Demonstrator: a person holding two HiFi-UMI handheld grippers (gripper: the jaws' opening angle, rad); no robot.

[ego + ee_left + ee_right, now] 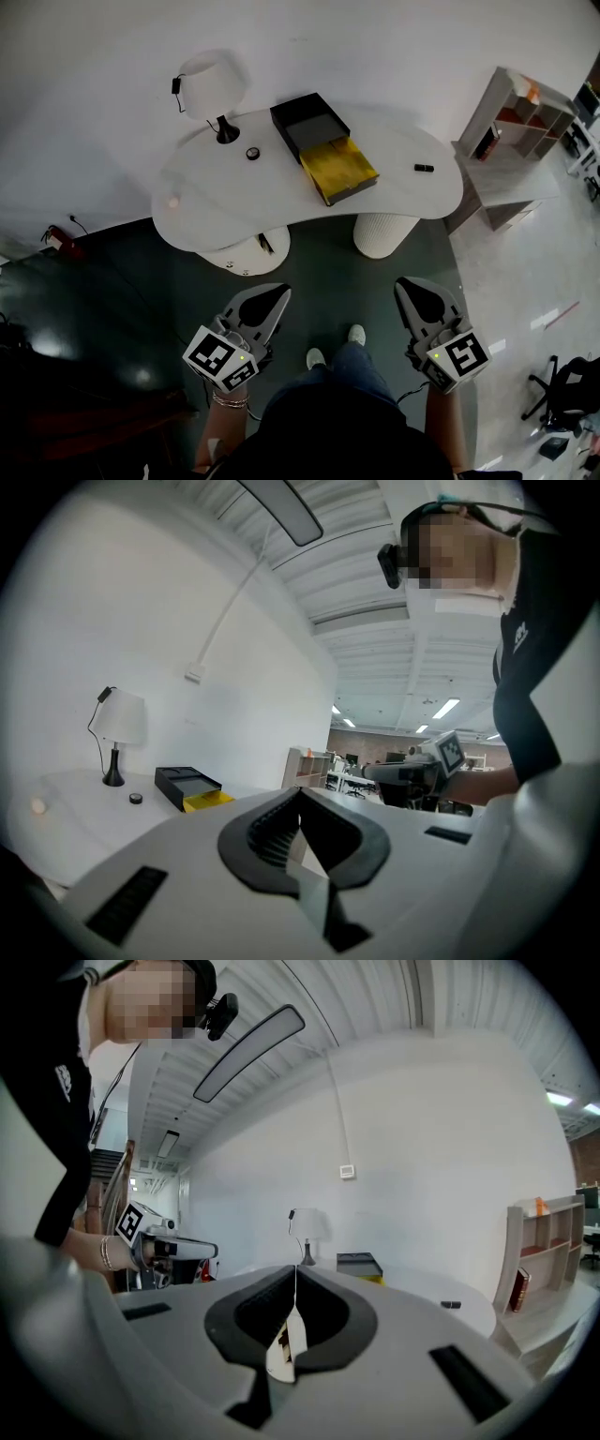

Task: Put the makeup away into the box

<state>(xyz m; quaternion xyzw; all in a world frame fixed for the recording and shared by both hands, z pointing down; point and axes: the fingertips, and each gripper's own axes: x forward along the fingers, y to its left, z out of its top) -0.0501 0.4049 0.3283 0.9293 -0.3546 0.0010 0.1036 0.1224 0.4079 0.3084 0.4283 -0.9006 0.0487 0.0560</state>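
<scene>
The box (319,145) lies on the white table (403,197): a black tray with a yellow drawer (339,170) pulled out toward me. A small round black makeup item (252,153) sits left of it, a small dark oblong one (424,168) to its right, and a tiny pinkish one (172,201) near the table's left end. My left gripper (279,292) and right gripper (405,284) are held level in front of my body, well short of the table, both shut and empty. The left gripper view shows the box (192,786) and the round item (136,799) far off.
A white lamp (214,89) stands at the table's back left. A shelf unit (520,122) with books is at the right, an office chair (567,384) at the lower right. Dark floor lies between me and the table's two round white pedestals (384,234).
</scene>
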